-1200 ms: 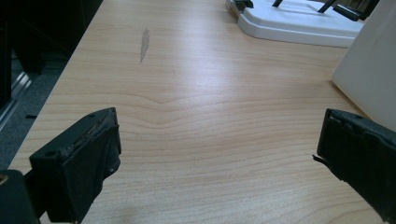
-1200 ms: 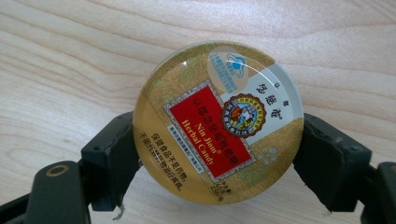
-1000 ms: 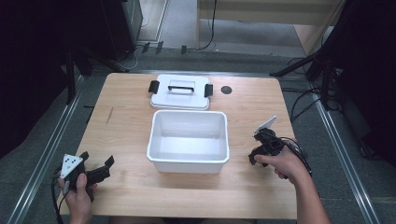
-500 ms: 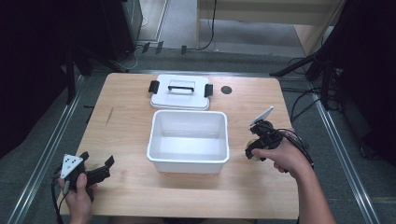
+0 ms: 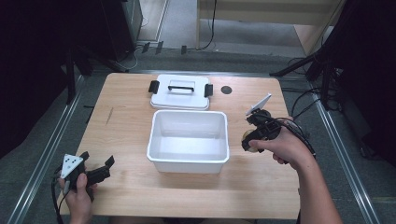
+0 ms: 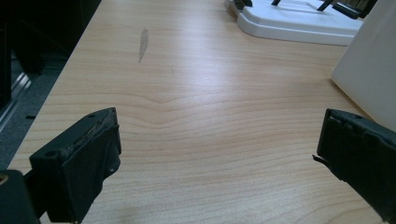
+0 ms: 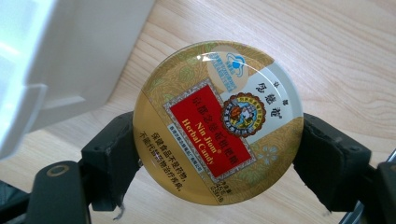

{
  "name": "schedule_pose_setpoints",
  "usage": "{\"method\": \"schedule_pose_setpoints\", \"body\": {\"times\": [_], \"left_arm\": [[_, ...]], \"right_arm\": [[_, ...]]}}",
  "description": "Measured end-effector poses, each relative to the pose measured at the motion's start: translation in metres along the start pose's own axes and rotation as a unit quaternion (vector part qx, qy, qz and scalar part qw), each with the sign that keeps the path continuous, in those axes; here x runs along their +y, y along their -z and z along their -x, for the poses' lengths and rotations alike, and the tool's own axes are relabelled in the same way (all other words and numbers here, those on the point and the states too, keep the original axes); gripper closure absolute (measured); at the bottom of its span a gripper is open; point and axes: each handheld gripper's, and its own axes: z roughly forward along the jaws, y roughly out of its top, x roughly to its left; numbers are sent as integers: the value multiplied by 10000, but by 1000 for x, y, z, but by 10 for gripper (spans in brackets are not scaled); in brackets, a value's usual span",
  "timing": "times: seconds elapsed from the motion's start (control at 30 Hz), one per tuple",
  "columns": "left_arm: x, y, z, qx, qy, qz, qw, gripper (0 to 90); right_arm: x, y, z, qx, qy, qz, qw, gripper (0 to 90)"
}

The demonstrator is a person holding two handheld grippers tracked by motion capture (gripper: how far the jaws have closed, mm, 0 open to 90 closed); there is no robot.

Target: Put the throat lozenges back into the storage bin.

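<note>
The right claw is gripping a round candy tin by its rim, one black jaw pressing on each side, the jaws standing about half open around it. The tin's gold lid with its red label is facing the right gripper view's camera, and the tin is hanging clear of the tabletop beneath it. In the high view the right claw is pointing toward the white tub, which is sitting just beside it, and the tin is showing as a small yellowish disc at the claw's tip, outside the tub's near wall. Beyond the tub from the claw, the white lid with its black handle and clips is lying flat on the tabletop. The left claw is standing wide open, holding nothing, its jaws hovering low over bare wood; the tub's corner is lying just ahead of its right-hand jaw. In the high view the left claw is resting near the front left corner of the tabletop, well apart from the tin.
</note>
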Motion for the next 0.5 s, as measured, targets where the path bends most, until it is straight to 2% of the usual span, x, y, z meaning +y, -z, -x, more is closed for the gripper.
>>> {"method": "schedule_pose_setpoints", "body": {"times": [0.17,0.5], "left_arm": [[0,0,0,-10,14,2,10000,0],[0,0,0,-18,11,-4,10000,0]], "right_arm": [[7,8,-6,206,91,36,9997,206],[21,30,-20,149,274,141,9994,206]]}}
